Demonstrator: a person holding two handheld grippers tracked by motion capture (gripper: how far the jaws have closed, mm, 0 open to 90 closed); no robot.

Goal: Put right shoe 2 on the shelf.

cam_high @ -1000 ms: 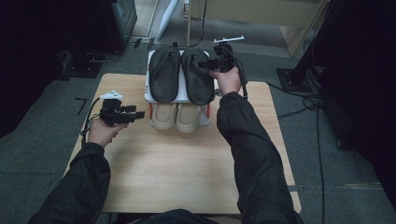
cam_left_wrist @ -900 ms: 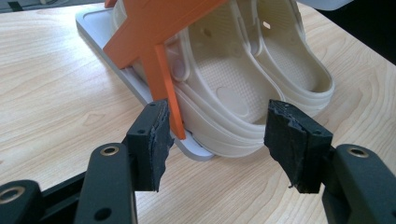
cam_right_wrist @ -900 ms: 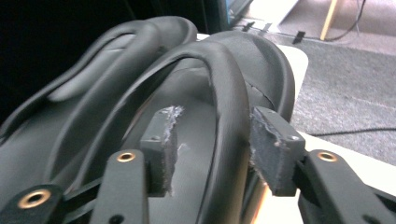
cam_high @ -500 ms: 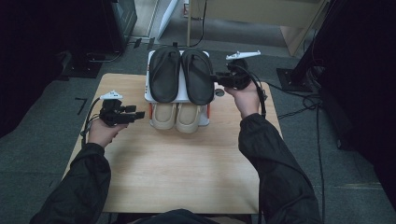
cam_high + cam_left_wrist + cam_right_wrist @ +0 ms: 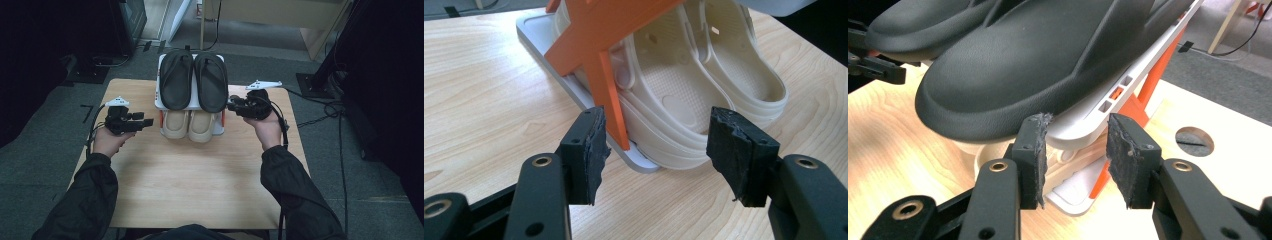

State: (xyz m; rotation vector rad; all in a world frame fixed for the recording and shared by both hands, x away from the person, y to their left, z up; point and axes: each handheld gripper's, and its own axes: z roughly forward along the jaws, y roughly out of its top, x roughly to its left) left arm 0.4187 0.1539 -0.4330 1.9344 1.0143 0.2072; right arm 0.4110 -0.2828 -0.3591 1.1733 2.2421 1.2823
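A two-tier shoe rack is seen on a table, black sandals above, cream clogs below. The left gripper and right gripper are held beside it, jaws parted and empty, seemingly poised for reaching.

The right tongs are open. A big black sandal sits on a white shelf with orange legs. The wooden desk has a round hole.
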